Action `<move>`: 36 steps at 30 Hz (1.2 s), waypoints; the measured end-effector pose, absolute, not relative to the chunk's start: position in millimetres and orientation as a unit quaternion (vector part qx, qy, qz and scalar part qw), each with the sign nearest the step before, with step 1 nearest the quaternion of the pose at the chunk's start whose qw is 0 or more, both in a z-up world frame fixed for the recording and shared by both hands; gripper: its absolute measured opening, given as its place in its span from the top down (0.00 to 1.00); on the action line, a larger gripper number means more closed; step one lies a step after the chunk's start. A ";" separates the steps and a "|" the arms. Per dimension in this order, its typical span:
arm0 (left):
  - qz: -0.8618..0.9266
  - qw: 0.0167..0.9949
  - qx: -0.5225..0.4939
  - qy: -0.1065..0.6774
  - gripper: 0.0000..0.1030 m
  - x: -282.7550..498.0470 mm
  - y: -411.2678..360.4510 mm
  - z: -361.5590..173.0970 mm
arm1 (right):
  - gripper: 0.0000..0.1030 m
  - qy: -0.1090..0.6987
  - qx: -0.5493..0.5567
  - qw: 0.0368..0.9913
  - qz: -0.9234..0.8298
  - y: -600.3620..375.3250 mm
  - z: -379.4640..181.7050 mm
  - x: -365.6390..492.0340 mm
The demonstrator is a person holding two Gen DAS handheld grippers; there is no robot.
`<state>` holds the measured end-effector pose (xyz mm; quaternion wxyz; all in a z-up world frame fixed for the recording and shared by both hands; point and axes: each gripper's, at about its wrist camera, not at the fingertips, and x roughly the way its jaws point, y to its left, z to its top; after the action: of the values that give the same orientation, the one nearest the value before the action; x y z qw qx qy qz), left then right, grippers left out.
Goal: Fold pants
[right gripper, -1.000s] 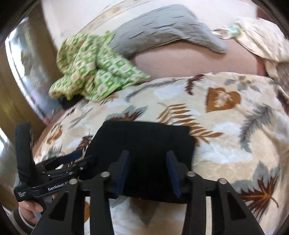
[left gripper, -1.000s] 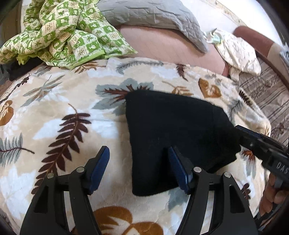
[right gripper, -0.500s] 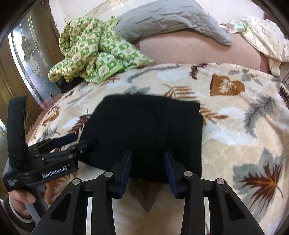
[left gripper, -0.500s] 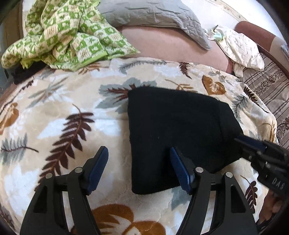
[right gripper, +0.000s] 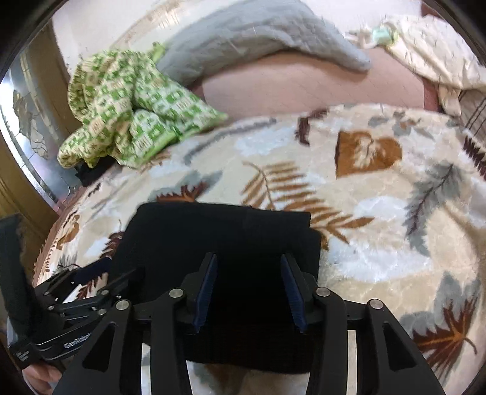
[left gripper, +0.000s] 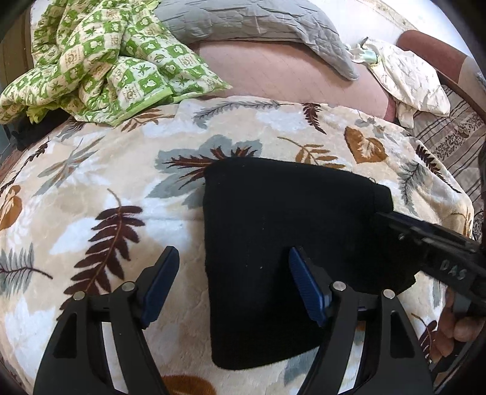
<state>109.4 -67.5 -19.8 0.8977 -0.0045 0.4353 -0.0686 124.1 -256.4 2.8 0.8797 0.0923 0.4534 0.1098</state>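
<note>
This is looking like a bedroom in a home; a plush leaf-patterned blanket [left gripper: 91,188] is covering a bed; a crumpled green checked quilt [left gripper: 100,57] and a grey quilted pillow [left gripper: 258,21] are lying at its far side; a cream cloth [left gripper: 407,79] is sitting to the right; a wooden door with patterned glass [right gripper: 27,121] is standing beside the bed.

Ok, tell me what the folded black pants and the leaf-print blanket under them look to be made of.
Black pants: apparently a soft matte knit or fleece, since the surface is dull with no sheen and a slightly fuzzy edge; the exact fibre can't be told. Leaf-print blanket: likely plush synthetic fleece, with short pile that catches the light in shiny patches and shows brushed texture.
</note>
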 end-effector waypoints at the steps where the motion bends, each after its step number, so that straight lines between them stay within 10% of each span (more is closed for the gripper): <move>1: -0.069 0.898 -0.004 0.434 0.27 109.8 -68.2 -20.3 | 0.57 0.453 0.091 0.880 0.111 -255.6 0.9 124.5; 36: -0.011 0.946 -0.013 0.325 0.20 0.4 -41.8 55.1 | 0.20 0.369 0.063 0.924 0.085 -243.5 77.2 4.8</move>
<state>0.4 -41.8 55.1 0.9456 -0.0132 0.3249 -0.0106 4.8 -243.5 77.2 0.9236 0.0626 0.3686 0.0847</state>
